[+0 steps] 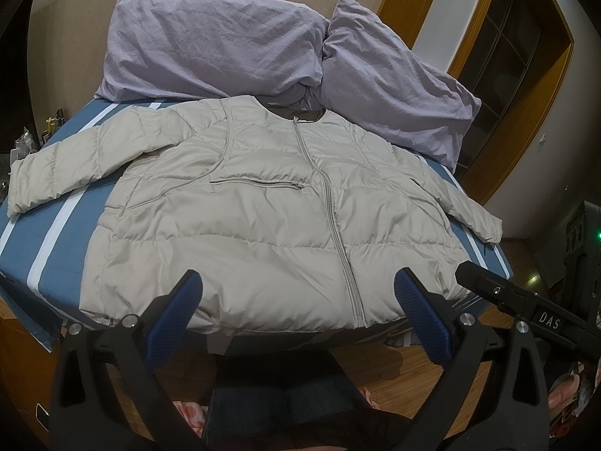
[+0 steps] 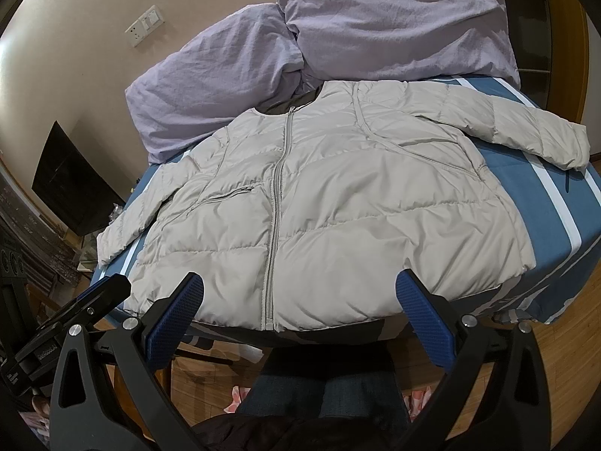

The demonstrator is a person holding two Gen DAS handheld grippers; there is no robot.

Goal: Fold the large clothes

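A pale beige puffer jacket lies flat and zipped, front up, on a blue striped bed, with both sleeves spread out to the sides. It also shows in the right wrist view. My left gripper is open and empty, hovering just above the jacket's hem near the bed's front edge. My right gripper is open and empty over the hem too, to the right of the left one. The right gripper's finger shows in the left wrist view.
Two lilac pillows lie at the head of the bed against the wall. A wooden door frame stands to the right. A dark nightstand stands left of the bed. The floor is wooden.
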